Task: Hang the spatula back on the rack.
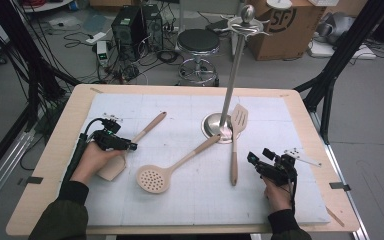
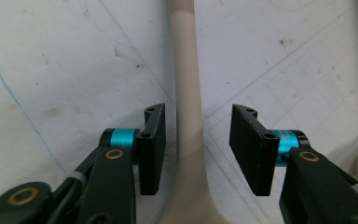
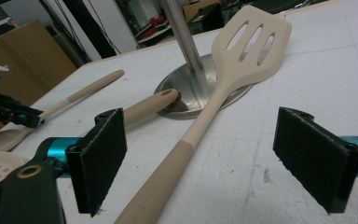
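Observation:
A beige spatula lies at the left of the white mat point(image 1: 190, 200), its head point(image 1: 112, 170) by the person's left hand and its handle point(image 1: 152, 124) pointing away. My left gripper point(image 1: 131, 146) is low over that handle point(image 2: 186, 70); the jaws straddle it with a gap on each side, so my left gripper point(image 2: 198, 112) is open. A slotted turner point(image 1: 236, 145) leans its head on the metal stand's base point(image 1: 211, 125). My right gripper point(image 1: 253, 159) is open beside the turner's handle, which runs between the wide jaws point(image 3: 198, 135) untouched. A perforated skimmer point(image 1: 152, 179) lies mid-table.
The stand's tall pole point(image 1: 232, 70) rises from its base with hooks at the top. The skimmer's handle point(image 3: 147, 106) ends close to the base. Beyond the table stand a stool point(image 1: 198, 42), computer boxes point(image 1: 130, 27) and a cardboard box point(image 1: 285, 25).

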Demonstrator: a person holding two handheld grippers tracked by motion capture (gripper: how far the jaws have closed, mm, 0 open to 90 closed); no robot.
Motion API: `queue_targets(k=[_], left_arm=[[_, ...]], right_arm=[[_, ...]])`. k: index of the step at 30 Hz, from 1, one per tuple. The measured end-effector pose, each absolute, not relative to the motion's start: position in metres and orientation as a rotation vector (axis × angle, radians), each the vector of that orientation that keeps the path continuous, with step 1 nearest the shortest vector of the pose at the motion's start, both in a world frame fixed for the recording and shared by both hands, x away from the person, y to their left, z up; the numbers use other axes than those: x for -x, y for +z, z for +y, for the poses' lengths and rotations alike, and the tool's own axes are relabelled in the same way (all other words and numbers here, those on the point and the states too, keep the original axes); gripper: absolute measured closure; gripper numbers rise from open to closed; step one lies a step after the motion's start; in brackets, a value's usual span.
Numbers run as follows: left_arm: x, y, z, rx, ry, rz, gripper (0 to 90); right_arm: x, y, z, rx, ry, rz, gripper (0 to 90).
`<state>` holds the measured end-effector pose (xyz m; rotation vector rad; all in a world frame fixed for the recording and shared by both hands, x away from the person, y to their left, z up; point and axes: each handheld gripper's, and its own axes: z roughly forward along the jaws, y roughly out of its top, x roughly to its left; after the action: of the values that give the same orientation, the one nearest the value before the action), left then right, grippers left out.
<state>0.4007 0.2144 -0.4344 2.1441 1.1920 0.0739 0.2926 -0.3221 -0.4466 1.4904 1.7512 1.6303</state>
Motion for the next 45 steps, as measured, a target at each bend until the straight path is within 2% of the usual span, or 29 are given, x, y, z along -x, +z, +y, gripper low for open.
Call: queue_targets(k=[7,12,16,24,26,33,39,42,45], left_arm=[[-0.396,-0.433,0.205,-2.232,0.221,1.174,72.5],[-0.389,-0.432,0.191,-2.289,0.350,1.183,73.9],[-0.387,-0.432,0.184,-2.315,0.406,1.184,76.3],[-0.388,-0.432,0.190,-2.282,0.367,1.182,78.5],[-0.390,-0.429,0.199,-2.218,0.246,1.195,78.4],[-0.373,-0.388,0.227,-1.945,0.107,1.076,78.3],[-0.352,-0.362,0.251,-1.820,0.104,1.022,78.3],[-0.343,-0.353,0.255,-1.793,0.140,1.004,78.2],[-0.338,-0.347,0.252,-1.746,0.115,0.973,78.3]], right_arm=[[-0.293,-0.447,-0.322,-1.488,1.624,1.755,16.8],[-0.292,-0.446,-0.321,-1.492,1.631,1.755,16.9],[-0.292,-0.446,-0.321,-1.487,1.637,1.745,16.9],[-0.291,-0.446,-0.322,-1.494,1.630,1.745,16.9],[-0.291,-0.446,-0.323,-1.497,1.637,1.740,16.9],[-0.290,-0.444,-0.326,-1.507,1.646,1.709,16.9],[-0.289,-0.444,-0.326,-1.505,1.647,1.704,16.9],[-0.289,-0.444,-0.326,-1.504,1.648,1.707,16.9],[-0.289,-0.444,-0.327,-1.507,1.653,1.699,16.9]])
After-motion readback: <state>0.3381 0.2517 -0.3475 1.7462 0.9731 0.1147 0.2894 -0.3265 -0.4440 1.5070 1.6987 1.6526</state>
